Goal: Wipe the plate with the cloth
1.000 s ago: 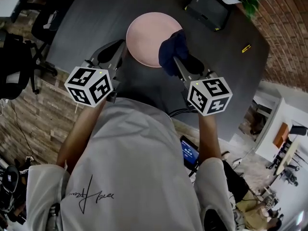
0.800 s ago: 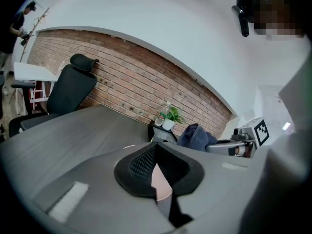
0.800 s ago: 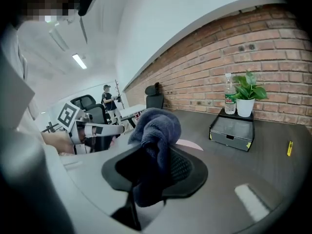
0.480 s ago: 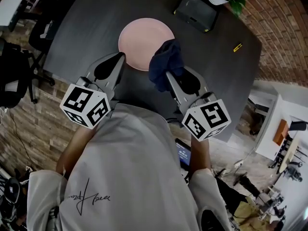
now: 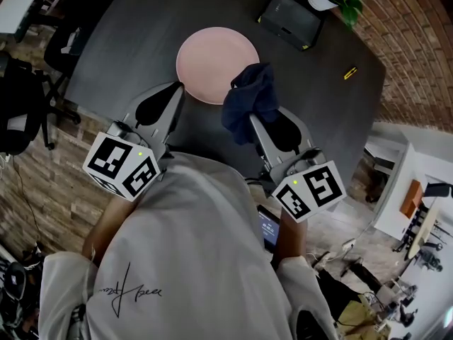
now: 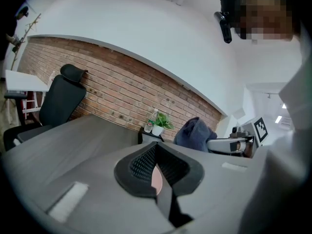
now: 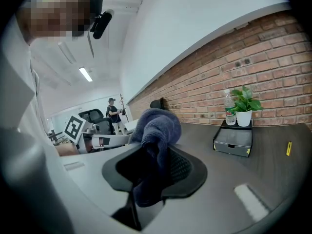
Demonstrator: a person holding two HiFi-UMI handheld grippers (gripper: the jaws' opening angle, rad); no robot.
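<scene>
Just short of the plate [image 5: 216,64], right gripper [image 5: 250,121] pinches the cloth [image 5: 249,99]; left gripper [image 5: 175,91] jaws pressed together, empty. Advise lowering cloth flat onto plate.

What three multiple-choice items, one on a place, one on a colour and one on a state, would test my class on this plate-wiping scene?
1. Where does the plate lie?
A. On the dark table
B. On an office chair
C. Between the left gripper's jaws

2. What colour is the cloth?
A. White
B. Red
C. Dark blue

3. What state is the right gripper in?
A. Open and empty
B. Shut on the cloth
C. Shut on the plate

Answers:
1 A: the head view shows the pink plate flat on the table.
2 C: the cloth is dark blue in both the head view and the right gripper view.
3 B: the right gripper view shows the cloth bunched between the closed jaws.
</scene>
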